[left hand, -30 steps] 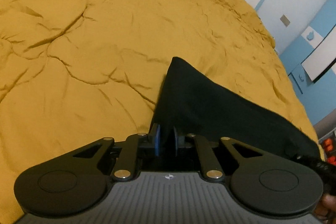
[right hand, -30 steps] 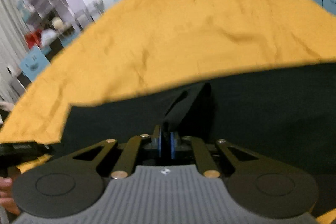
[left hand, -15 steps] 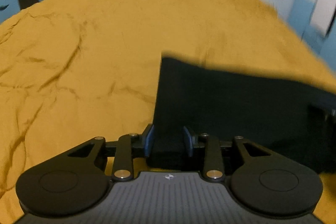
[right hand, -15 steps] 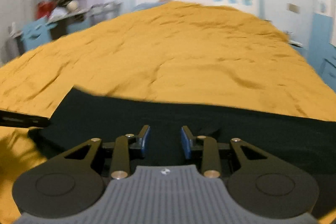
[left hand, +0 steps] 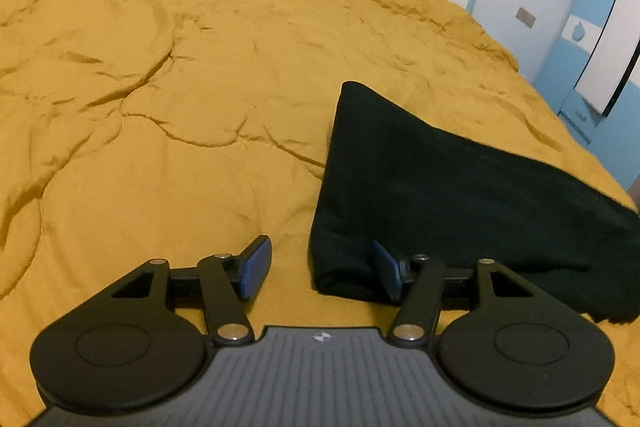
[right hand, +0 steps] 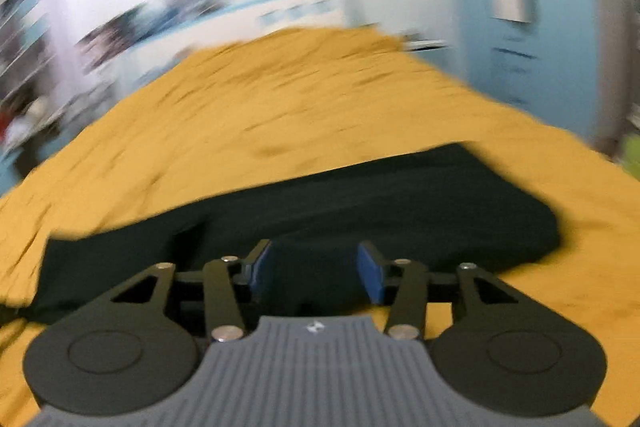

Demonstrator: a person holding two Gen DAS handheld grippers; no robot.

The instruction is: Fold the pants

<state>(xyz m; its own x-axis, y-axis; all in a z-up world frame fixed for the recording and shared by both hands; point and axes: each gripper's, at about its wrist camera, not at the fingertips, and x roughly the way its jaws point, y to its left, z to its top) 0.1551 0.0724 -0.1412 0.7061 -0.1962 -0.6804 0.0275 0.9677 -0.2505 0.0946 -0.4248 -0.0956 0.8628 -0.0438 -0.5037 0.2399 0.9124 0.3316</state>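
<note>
Black pants (left hand: 460,195) lie folded on the mustard-yellow bedspread (left hand: 180,87), while the left gripper (left hand: 320,267) hovers low at their near corner and the right gripper (right hand: 316,267) over their near edge, both spread wide, holding nothing.

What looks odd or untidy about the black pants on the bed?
The black pants lie folded on the yellow bedspread, but the far edge slants to a raised corner, so the fold looks uneven. No damage shows.
</note>
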